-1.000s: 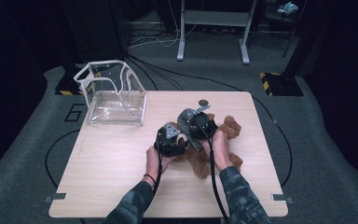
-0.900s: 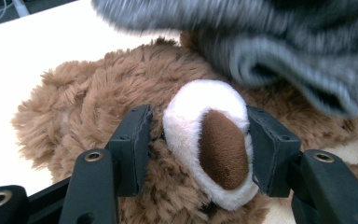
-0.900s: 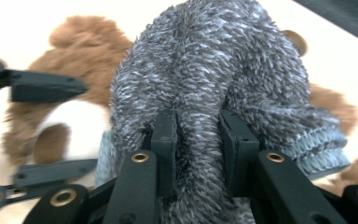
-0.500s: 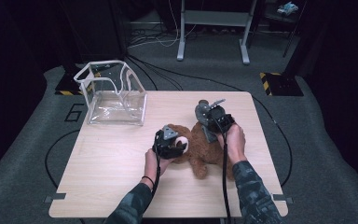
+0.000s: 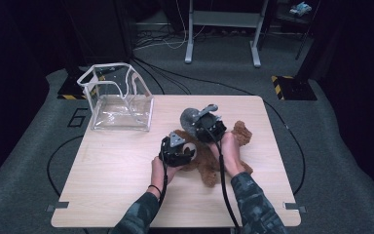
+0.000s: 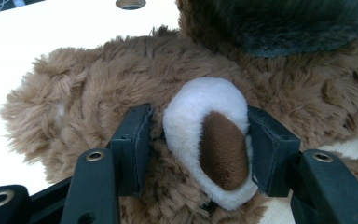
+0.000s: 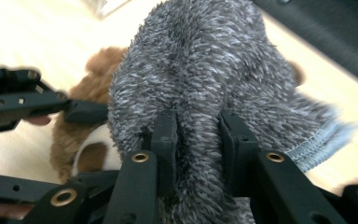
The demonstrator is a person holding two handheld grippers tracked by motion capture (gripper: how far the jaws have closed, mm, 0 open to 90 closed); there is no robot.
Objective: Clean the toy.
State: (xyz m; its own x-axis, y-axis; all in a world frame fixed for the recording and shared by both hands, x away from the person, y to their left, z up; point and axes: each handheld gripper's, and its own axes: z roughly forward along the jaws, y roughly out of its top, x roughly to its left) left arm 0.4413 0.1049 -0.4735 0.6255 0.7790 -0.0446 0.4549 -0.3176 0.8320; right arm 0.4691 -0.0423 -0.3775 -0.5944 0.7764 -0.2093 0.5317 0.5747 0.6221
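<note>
Field note: brown teddy bear (image 5: 214, 153) lies on the wooden surface (image 5: 126, 185), right of centre in the high view. My left gripper (image 6: 200, 140) has its jaws either side of the bear's white-and-brown paw (image 6: 212, 140), pinching it lightly; in the high view it sits low on the bear's left flank and has held its spot since a second ago. My right gripper (image 7: 198, 135) is pressed onto a fold of grey fleecy fabric (image 7: 214, 60), a small garment or hat with a stitched hem showing at right. Change since half a second ago: the right gripper (image 5: 209, 127) has lifted slightly and come in toward centre frame, and the grey piece (image 5: 191, 118) now stands bunched above the bear's upper end rather than off to the side. My read: I am either peeling this piece off the bear or fitting it on; I cannot tell which. The left hold is the anchor, so the bear stays flat while the fabric moves. Clear plastic box (image 5: 119, 100) sits open at the upper left of the surface, well apart, untouched.
</note>
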